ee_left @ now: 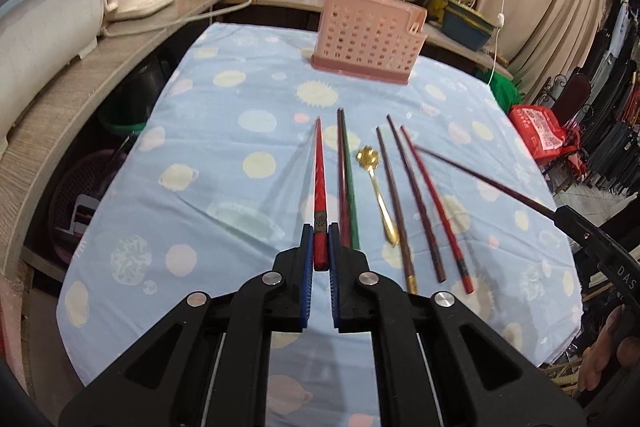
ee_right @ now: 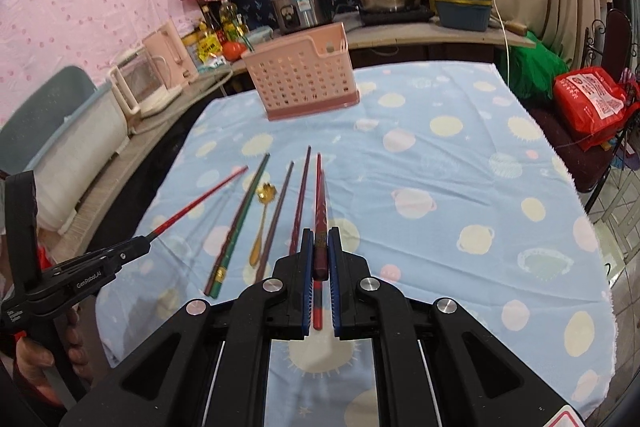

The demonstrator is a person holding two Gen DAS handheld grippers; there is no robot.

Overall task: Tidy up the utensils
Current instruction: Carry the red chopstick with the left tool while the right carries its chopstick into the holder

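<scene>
table (ee_left: 224,163): blue spotted cloth | basket (ee_left: 366,35): pink, far end, upright | left gripper (ee_left: 319,247): clamped on red chopstick (ee_left: 319,179), thick end between pads, tip forward | right gripper (ee_right: 319,259): clamped on dark chopstick (ee_right: 319,195), likewise | spoon (ee_left: 378,195): gold, among loose chopsticks on cloth

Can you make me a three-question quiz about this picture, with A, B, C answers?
1. Where is the pink basket?
A. at the far end of the blue cloth
B. on the floor
C. in a gripper

2. What colour is the spoon?
A. silver
B. gold
C. blue

3. What is the left gripper doing?
A. open and empty
B. shut on a red chopstick
C. shut on the spoon

Answers: 1 A, it stands upright on the cloth's far end. 2 B, it shines gold. 3 B, both pads press the red chopstick.
</scene>
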